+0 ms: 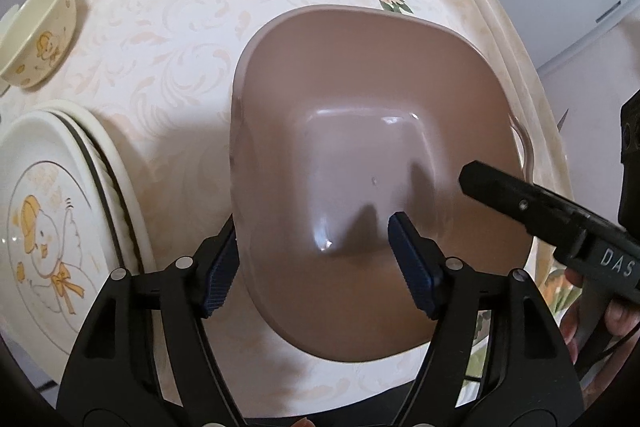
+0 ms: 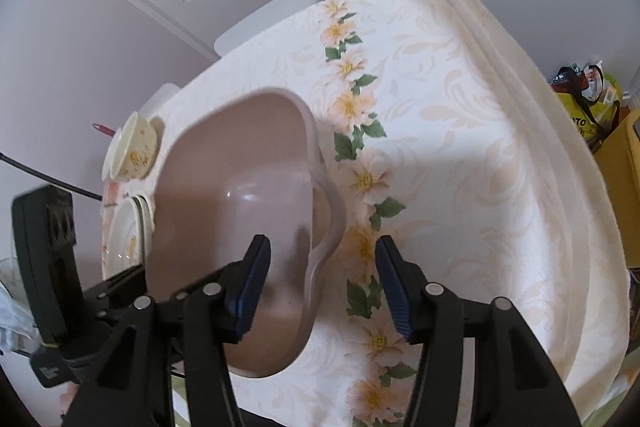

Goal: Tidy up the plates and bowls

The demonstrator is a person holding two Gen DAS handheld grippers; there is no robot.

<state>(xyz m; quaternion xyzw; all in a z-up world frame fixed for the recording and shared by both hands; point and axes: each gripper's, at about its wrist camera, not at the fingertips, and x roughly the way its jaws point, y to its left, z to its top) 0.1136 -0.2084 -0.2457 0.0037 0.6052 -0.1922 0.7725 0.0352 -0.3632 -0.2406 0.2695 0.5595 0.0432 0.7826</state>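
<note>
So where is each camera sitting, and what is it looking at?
Left wrist view: sits on the left gripper, looking steeply down into the brown basin; its jaws stand open across the basin's left wall. The right gripper and a hand show at right.
Right wrist view: sits on the right gripper, looking down at the basin's handle rim and the flowered tablecloth; its jaws stand open around that rim.
Both share the basin, the plate stack and the cream bowl.
</note>
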